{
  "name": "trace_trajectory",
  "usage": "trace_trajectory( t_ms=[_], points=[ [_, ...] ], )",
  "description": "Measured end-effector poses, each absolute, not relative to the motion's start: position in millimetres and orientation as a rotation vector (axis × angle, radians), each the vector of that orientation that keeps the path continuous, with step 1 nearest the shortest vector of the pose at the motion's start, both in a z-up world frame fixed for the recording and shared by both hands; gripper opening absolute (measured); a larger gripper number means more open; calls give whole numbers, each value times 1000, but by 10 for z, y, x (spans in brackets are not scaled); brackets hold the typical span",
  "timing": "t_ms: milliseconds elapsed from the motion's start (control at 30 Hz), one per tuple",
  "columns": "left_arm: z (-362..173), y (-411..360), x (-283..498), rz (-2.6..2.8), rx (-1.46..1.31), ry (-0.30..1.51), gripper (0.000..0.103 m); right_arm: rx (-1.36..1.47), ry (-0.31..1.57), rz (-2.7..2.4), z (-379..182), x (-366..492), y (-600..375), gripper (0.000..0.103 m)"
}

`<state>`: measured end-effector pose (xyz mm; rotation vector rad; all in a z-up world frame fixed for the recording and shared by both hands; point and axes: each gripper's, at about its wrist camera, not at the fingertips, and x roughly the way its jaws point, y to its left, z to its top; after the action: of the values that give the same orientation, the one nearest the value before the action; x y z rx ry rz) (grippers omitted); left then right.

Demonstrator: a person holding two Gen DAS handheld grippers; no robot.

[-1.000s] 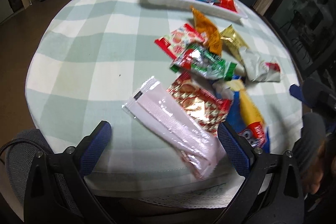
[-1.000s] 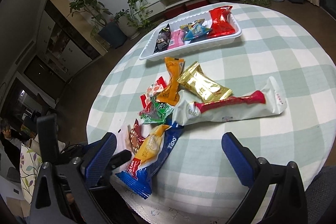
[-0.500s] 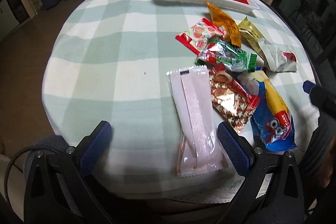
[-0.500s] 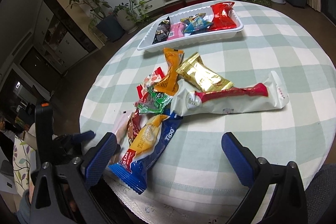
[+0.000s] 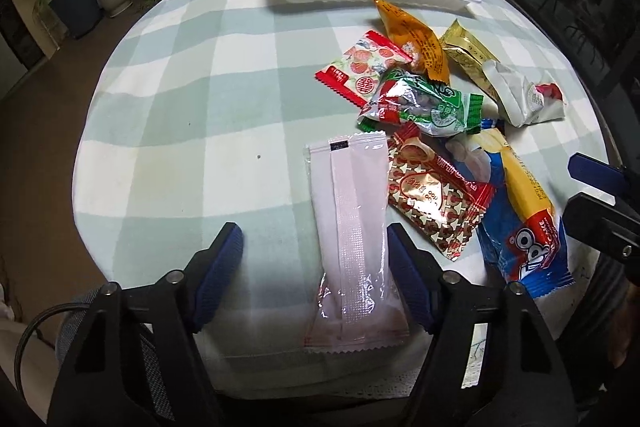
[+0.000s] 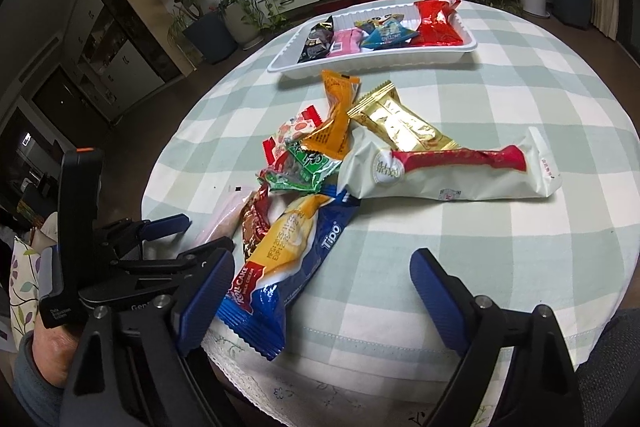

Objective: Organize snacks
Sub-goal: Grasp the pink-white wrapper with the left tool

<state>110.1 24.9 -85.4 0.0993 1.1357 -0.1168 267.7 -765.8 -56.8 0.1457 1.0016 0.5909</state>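
Observation:
A pile of snack packets lies on the round checked table (image 5: 200, 99). A long pale pink packet (image 5: 352, 239) lies at the near edge, its near end between the open fingers of my left gripper (image 5: 316, 267), closer to the right finger. Beside it lie a red-and-gold packet (image 5: 436, 199) and a blue-and-yellow Tipo roll cake (image 5: 524, 219). My right gripper (image 6: 320, 291) is open over the near edge, its left finger beside the Tipo roll cake (image 6: 288, 259). A white tray (image 6: 400, 57) at the far side holds several packets.
Green (image 6: 308, 167), orange (image 6: 336, 123), gold (image 6: 400, 123) and long white-and-red (image 6: 452, 171) packets lie mid-table. A strawberry-print packet (image 5: 364, 67) lies left of the pile. Potted plants and a low TV cabinet stand beyond the table. A grey chair sits below.
My left gripper has swung and closed in on the pink packet, whose near end now lies between its fingers. The right gripper has drifted slightly closer to the pile.

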Motion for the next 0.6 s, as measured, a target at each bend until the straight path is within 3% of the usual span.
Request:
trace_trajectory(
  t_ms=[200,333,600],
  points=[
    [-856,151,1112,-175,154,1141,48,133,1016,586,-591,2663,-7629,84],
    [-839,116,1114,-209,181,1144,29,128,1022,586,-599,2662,-7611,83],
    [-806,168,1069,-255,157,1136,22,140,1049,596,-633,2668,-7540,79]
  ],
)
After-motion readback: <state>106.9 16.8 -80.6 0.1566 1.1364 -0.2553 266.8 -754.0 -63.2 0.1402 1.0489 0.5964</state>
